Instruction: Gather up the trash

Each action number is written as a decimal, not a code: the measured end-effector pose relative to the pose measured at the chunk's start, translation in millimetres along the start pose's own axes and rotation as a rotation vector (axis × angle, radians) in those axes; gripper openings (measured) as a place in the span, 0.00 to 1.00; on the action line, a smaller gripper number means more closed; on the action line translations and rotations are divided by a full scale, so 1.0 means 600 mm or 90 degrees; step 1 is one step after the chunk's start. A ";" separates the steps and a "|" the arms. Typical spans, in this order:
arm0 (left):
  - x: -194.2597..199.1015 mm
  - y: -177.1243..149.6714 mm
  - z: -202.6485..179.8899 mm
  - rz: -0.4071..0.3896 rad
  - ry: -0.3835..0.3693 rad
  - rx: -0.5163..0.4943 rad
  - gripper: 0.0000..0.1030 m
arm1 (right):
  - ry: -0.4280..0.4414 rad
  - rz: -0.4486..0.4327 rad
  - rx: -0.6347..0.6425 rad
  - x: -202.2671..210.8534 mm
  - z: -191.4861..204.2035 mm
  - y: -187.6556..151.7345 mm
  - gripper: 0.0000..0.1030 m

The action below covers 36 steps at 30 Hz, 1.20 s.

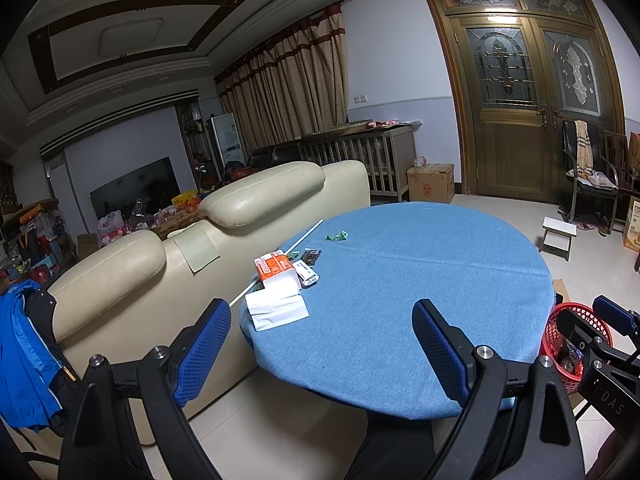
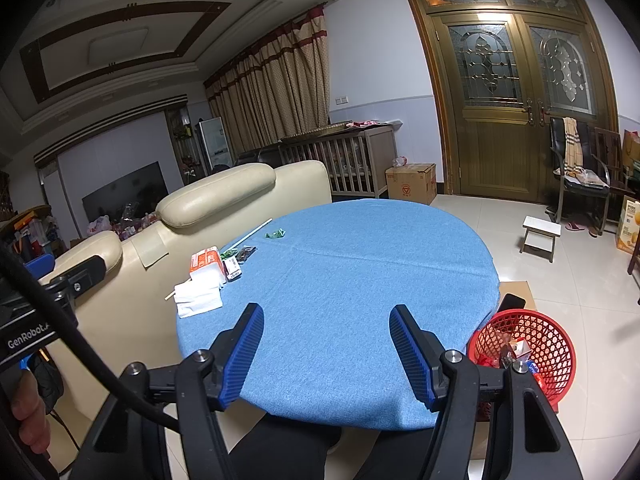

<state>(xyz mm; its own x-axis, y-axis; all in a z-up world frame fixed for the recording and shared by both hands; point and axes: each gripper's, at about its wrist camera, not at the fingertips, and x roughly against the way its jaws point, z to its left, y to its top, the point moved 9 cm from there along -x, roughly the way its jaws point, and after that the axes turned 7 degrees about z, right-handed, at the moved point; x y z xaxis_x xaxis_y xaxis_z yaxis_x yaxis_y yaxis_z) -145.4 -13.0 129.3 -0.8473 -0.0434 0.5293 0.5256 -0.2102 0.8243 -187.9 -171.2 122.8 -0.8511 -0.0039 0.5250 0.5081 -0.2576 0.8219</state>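
Behind the table you face a cream leather sofa (image 1: 224, 236) with two padded headrests, its back turned toward you. To your far left a blue jacket (image 1: 20, 360) hangs. Beyond the sofa a dark television (image 1: 136, 192) sits against a pale wall panel, with cluttered packages below it. Beige curtains (image 1: 288, 92) with dark red bands hang along the far wall, above a slatted wooden crib (image 1: 360, 156). A cardboard box (image 1: 431, 182) stands on the tiled floor beside a bronze double door (image 1: 524, 100) with leaded glass. To your right, a small white stool (image 1: 558, 236) stands near a black chair (image 1: 588, 176) draped with a striped scarf.
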 end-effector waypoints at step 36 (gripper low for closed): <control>-0.013 -0.014 -0.001 0.021 -0.001 0.004 0.89 | -0.005 0.011 0.006 -0.010 -0.002 -0.011 0.67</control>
<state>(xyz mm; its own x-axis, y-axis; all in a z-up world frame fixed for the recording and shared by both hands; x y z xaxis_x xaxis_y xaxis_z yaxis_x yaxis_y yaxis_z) -143.0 -11.3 118.1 -0.8292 -0.0488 0.5568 0.5541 -0.2025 0.8075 -186.1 -170.7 113.8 -0.8410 -0.0003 0.5410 0.5242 -0.2484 0.8146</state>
